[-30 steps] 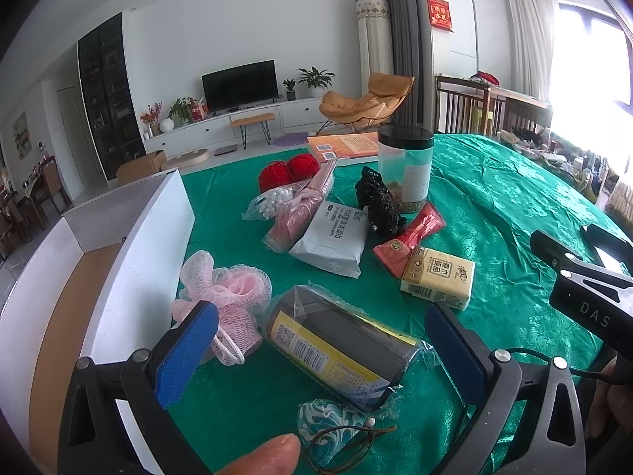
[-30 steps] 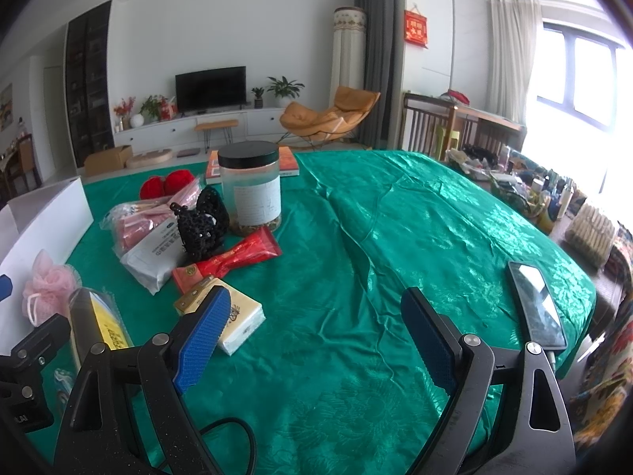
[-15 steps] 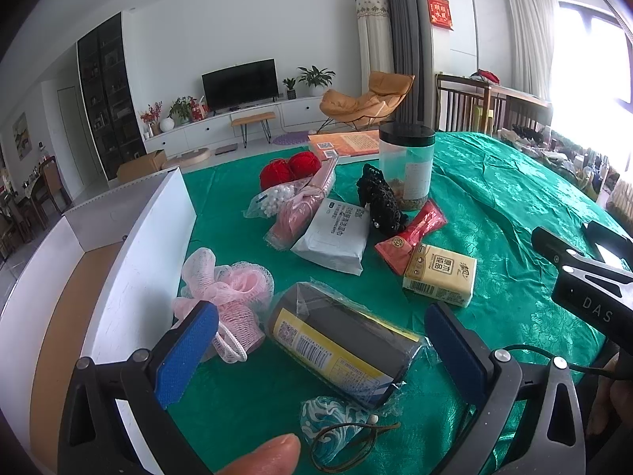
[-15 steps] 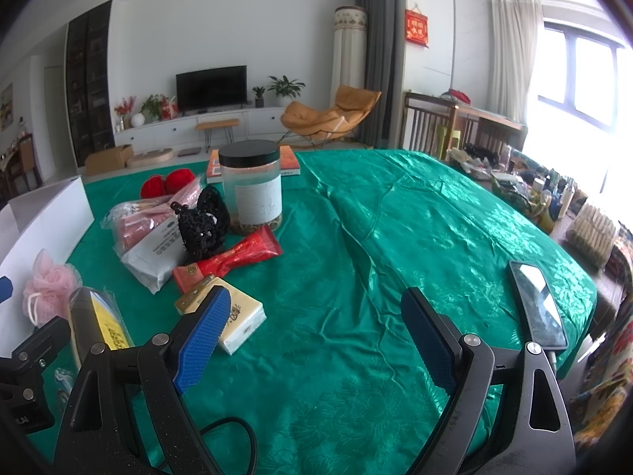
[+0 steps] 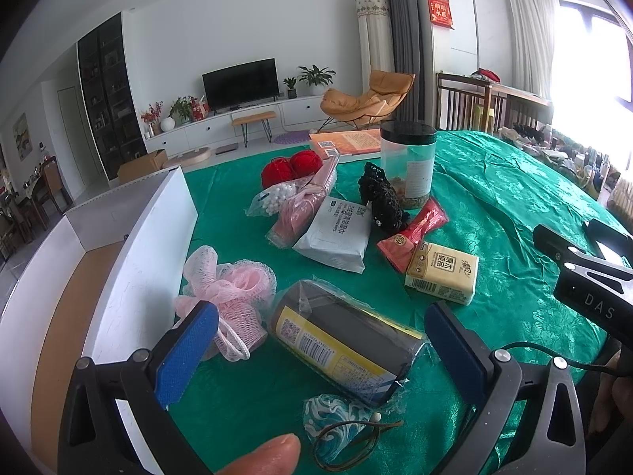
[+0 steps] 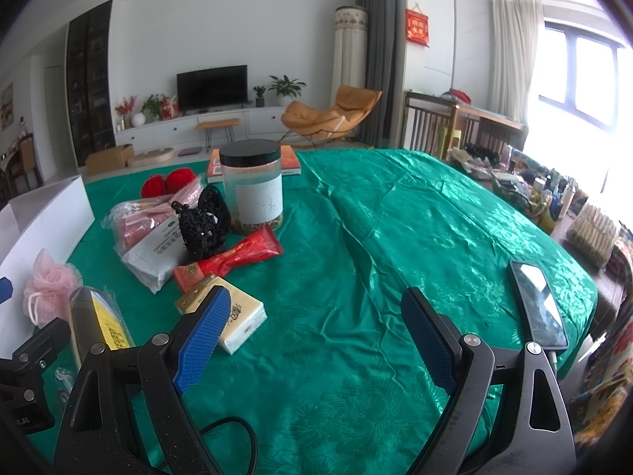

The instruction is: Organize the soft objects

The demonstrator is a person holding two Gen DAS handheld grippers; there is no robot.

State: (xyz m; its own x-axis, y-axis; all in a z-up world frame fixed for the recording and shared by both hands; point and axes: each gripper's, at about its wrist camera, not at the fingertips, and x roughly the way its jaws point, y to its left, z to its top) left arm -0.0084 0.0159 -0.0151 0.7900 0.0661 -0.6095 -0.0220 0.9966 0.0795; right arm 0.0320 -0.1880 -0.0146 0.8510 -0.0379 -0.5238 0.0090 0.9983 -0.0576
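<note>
Ahead of the tongs, on the green cloth, lie one pink mesh bath sponge [image 5: 233, 291], one plastic-wrapped grey and yellow roll [image 5: 344, 340], one teal patterned pouch with a cord [image 5: 336, 421] and one yellow tissue pack [image 5: 443, 273]. Farther ahead are one white wet-wipe pack [image 5: 336, 233], one red sachet [image 5: 415, 233], one black crocheted toy [image 5: 381, 198], one clear black-lidded jar [image 5: 407, 162] and two red yarn balls [image 5: 290, 166]. One white open box [image 5: 130, 261] stands left of them, and one dark phone [image 6: 538, 304] lies to the right.

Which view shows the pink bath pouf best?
Left wrist. The pink bath pouf lies large and near, beside the white box, mesh and cord loop clear, left gripper open in front. Right wrist shows it small at the left edge.
</note>
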